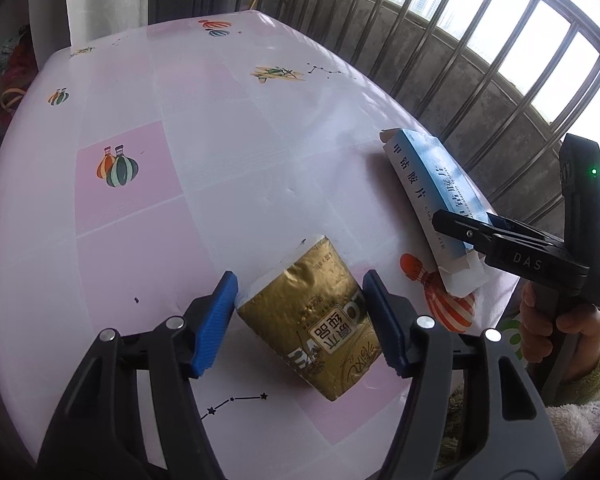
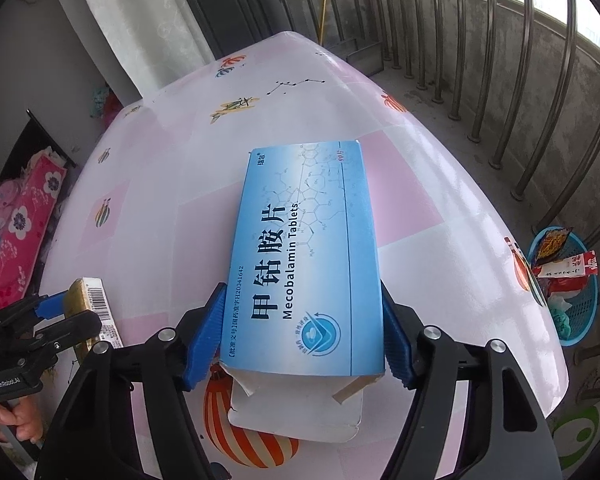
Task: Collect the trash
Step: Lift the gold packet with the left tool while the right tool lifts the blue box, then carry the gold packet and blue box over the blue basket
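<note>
A gold drink carton (image 1: 316, 320) lies on the pink-and-white table (image 1: 180, 120). My left gripper (image 1: 300, 280) straddles it, and both blue pads press its sides. A blue Mecobalamin tablet box (image 2: 300, 248) lies flat near the table's right edge, its near flap open. The right gripper (image 2: 300, 292) has a pad against each long edge of that box. In the left wrist view the tablet box (image 1: 428, 188) and the right gripper (image 1: 460, 228) lie to the right. In the right wrist view the carton (image 2: 94, 300) and the left gripper (image 2: 60, 308) sit at the far left.
A blue plastic basket (image 2: 580, 308) holding wrappers stands on the floor beyond the table's right edge. Metal railings (image 2: 480, 60) line the balcony on the right. A white curtain (image 2: 140, 32) hangs at the back. A person's hand (image 1: 580, 320) holds the right gripper's handle.
</note>
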A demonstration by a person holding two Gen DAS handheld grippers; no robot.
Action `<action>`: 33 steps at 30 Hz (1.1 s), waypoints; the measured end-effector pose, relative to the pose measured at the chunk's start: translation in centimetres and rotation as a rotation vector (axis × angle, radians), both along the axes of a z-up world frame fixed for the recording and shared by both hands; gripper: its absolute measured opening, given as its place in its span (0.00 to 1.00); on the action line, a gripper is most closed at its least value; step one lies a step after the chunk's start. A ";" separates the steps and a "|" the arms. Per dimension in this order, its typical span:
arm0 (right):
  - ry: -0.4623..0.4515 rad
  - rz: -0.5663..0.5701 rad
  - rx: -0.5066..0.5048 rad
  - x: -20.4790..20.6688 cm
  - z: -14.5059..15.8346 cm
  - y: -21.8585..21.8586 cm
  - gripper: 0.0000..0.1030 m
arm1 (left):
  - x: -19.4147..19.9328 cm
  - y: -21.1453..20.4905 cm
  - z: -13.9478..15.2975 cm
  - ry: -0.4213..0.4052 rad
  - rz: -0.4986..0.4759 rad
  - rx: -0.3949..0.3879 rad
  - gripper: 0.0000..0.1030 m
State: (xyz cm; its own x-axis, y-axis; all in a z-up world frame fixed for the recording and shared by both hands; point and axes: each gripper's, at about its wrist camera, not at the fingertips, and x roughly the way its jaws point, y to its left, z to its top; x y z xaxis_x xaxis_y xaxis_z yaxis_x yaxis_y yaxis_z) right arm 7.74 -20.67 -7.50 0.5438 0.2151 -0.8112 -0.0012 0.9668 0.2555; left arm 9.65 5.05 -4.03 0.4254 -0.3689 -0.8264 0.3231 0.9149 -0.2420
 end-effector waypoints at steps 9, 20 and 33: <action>-0.020 -0.016 0.033 0.2 0.4 -0.8 0.65 | 0.6 -0.5 0.9 -0.029 -0.014 -0.002 0.58; -0.025 -0.051 0.097 0.3 0.1 -2.6 0.65 | 1.2 -2.3 1.1 -0.020 -0.041 0.016 0.58; -0.082 -0.127 0.178 -1.0 0.8 -6.7 0.65 | 2.1 -6.4 1.9 -0.027 -0.127 0.024 0.58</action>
State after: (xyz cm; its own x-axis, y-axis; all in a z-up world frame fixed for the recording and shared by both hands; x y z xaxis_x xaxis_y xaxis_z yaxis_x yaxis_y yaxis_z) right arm 6.73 -27.41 -6.71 0.6381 0.2765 -0.7186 0.0898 0.9002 0.4261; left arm 11.77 -1.34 -2.15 0.3989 -0.4015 -0.8244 0.4425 0.8717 -0.2105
